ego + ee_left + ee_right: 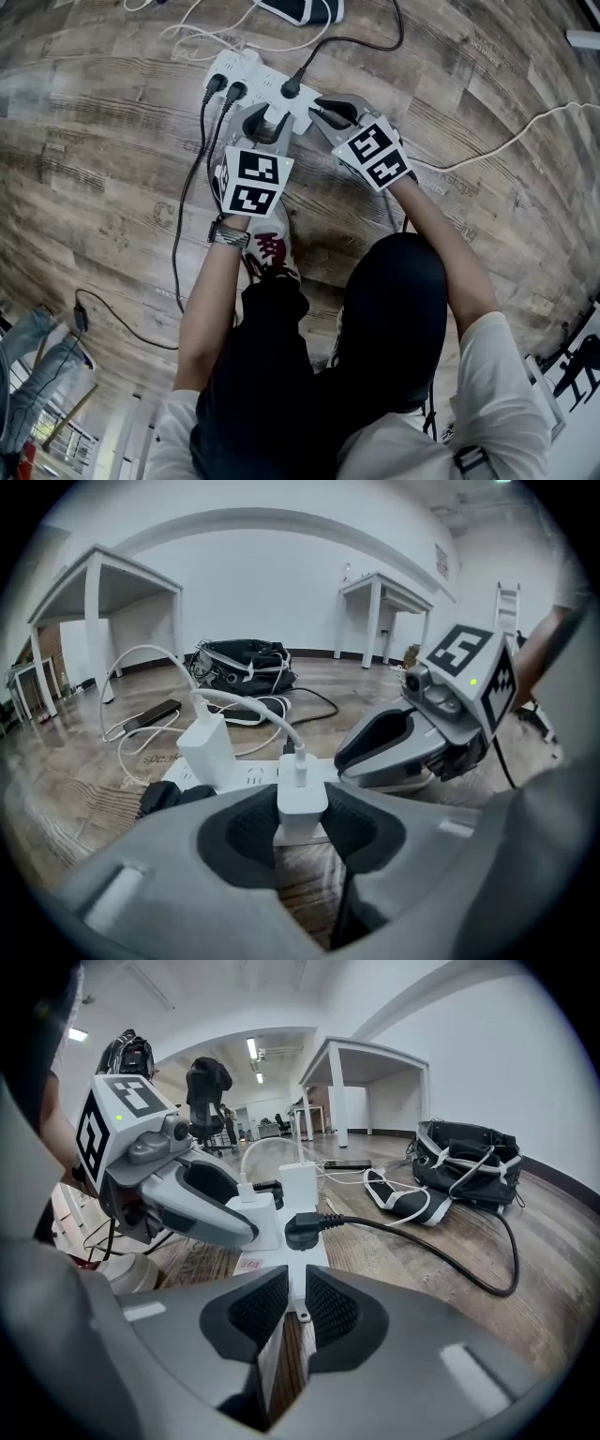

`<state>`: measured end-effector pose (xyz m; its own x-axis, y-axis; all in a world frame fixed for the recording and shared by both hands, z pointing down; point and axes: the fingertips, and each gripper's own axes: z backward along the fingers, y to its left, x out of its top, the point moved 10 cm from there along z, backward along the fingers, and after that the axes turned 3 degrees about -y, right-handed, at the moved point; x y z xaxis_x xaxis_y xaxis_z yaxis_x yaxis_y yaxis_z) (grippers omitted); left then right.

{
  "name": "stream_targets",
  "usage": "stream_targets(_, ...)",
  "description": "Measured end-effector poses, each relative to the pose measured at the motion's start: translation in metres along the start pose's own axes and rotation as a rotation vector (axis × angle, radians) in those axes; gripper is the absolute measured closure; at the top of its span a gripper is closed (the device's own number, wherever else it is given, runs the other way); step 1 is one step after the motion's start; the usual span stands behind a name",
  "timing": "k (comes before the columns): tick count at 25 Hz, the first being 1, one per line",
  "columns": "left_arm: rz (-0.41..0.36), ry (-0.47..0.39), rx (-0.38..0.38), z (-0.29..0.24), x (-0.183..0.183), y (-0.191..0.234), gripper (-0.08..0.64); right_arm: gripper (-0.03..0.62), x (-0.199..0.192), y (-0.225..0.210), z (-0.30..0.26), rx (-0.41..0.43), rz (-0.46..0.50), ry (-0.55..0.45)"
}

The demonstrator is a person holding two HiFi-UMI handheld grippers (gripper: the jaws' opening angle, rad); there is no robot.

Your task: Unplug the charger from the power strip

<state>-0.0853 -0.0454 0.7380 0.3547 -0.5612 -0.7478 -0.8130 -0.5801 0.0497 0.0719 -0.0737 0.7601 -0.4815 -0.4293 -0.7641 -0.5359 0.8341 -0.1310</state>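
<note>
Charger [302, 797] plugged upright into power strip [303, 1258] on wood floor [103, 187]. Left gripper [300, 829] clamped on the charger's two sides. Right gripper [294, 1305] jaws narrow, pinching the strip's near end.

Left gripper [265, 122] and right gripper [330, 112]: grey shells, black ribbed pads [246, 832], white cubes [253, 181] with black square markers. Wearer, lower frame: white short sleeves [506, 375], dark trousers [253, 375], wristband [229, 234].

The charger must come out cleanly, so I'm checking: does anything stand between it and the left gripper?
Nothing visible does. The left gripper is closed on the white charger, pads against its sides. Its white cable leaves from the top, and the taller adapter beside it stands clear of the jaws.
</note>
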Motion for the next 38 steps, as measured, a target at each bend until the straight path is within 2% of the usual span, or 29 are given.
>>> stream_targets(3, -0.001, -0.003, -0.005, -0.001, 0.0, 0.0, 0.42, 0.534, -0.001, -0.001, 0.0, 0.002, -0.009, 0.001)
stream_targets(7, 0.129, -0.029, -0.038, 0.001, -0.003, 0.009, 0.417, 0.534, -0.001, -0.001, 0.0, 0.002, -0.005, -0.003)
stream_targets(9, 0.148, -0.027, -0.045, 0.002, -0.003, 0.011, 0.417, 0.535, -0.001, -0.001, 0.0, 0.0, -0.007, -0.003)
stream_targets(13, 0.108, -0.018, -0.034, 0.002, -0.001, 0.009, 0.419, 0.535, -0.002, -0.001, 0.0, 0.001, -0.006, -0.001)
stream_targets(17, 0.019, -0.003, -0.011, 0.001, 0.002, 0.002, 0.419, 0.538, -0.001, -0.001, 0.0, 0.002, -0.006, -0.006)
stream_targets(20, 0.004, 0.001, -0.008, 0.001, 0.001, 0.0, 0.419, 0.54, -0.001, -0.001, 0.0, 0.001, -0.006, -0.006)
stream_targets(22, 0.044, -0.006, -0.016, 0.001, 0.0, 0.003, 0.42, 0.54, -0.001, -0.001, 0.0, 0.002, -0.008, -0.008)
stream_targets(25, 0.144, -0.024, -0.044, 0.002, -0.004, 0.009, 0.417, 0.541, -0.001, -0.002, 0.0, 0.001, -0.004, -0.009)
stream_targets(26, 0.154, -0.026, -0.047, 0.002, -0.004, 0.01, 0.417, 0.541, -0.001, -0.002, 0.0, 0.0, -0.004, -0.007)
stream_targets(28, 0.136, -0.024, -0.036, 0.003, -0.003, 0.009, 0.417, 0.541, -0.002, -0.002, 0.0, 0.0, -0.004, -0.002)
stream_targets(33, 0.025, -0.016, 0.002, 0.003, 0.0, 0.001, 0.419, 0.541, -0.002, -0.002, 0.0, -0.001, -0.002, -0.008)
stream_targets(38, 0.006, -0.032, 0.011, 0.003, -0.002, -0.001, 0.419, 0.543, -0.002, -0.002, 0.0, 0.001, -0.002, -0.008)
